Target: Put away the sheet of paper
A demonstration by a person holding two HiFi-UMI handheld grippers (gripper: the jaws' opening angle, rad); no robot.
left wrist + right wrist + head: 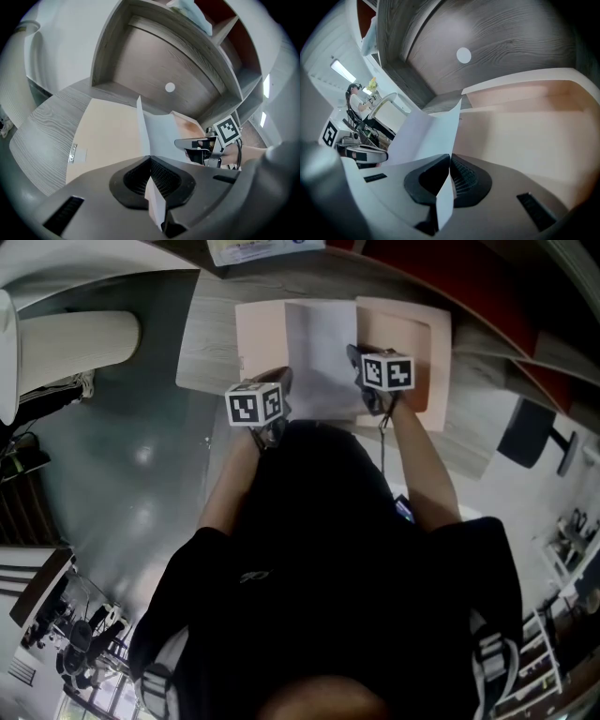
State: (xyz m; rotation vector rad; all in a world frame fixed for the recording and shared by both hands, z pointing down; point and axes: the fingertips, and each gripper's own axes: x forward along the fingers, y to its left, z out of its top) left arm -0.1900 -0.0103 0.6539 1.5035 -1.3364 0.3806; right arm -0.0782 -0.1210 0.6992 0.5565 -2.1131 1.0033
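A white sheet of paper (319,352) hangs over an open peach folder (417,338) on the grey desk. My left gripper (281,381) is shut on the sheet's near left edge, and my right gripper (358,359) is shut on its near right edge. In the left gripper view the paper (157,133) rises from my left gripper (150,160), with the folder's left flap (108,136) under it and the right gripper (202,144) beyond. The right gripper view shows the sheet (424,136) pinched in my right gripper (450,158), above the folder's right half (525,136), with the left gripper (363,152) at the far side.
The folder lies on a grey wooden desk (211,343) under a shelf unit with a round hole in its back panel (169,87). A white rounded seat (75,338) stands left of the desk, a dark chair (525,432) to the right. A printed booklet (262,249) lies at the back.
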